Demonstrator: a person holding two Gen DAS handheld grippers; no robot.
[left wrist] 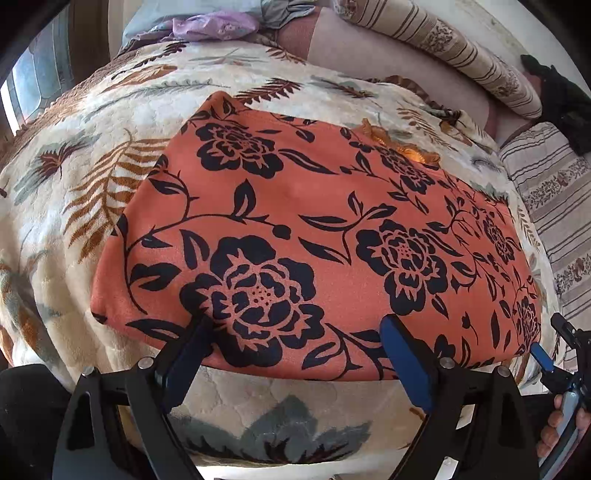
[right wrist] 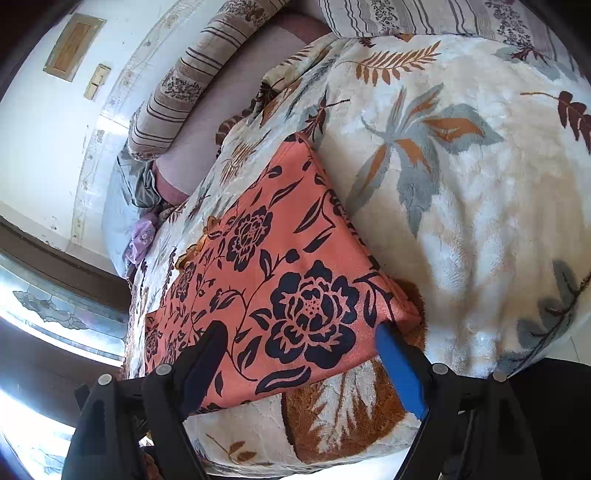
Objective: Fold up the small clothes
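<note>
An orange cloth with black flowers (left wrist: 325,229) lies flat as a folded rectangle on a cream leaf-print blanket (left wrist: 92,206). My left gripper (left wrist: 297,321) is open, its fingers spread over the cloth's near edge. The cloth also shows in the right wrist view (right wrist: 280,266). My right gripper (right wrist: 299,326) is open at the cloth's near right corner, fingers spread above the fabric. The right gripper's blue fingertip (left wrist: 541,356) shows at the right edge of the left wrist view, by the cloth's right end.
Striped pillows (left wrist: 461,59) lie along the far side and right of the bed. A purple garment (left wrist: 214,26) and grey cloth lie at the far left corner. A black item (left wrist: 561,99) sits at the far right. A white wall (right wrist: 44,140) and window stand beyond the bed.
</note>
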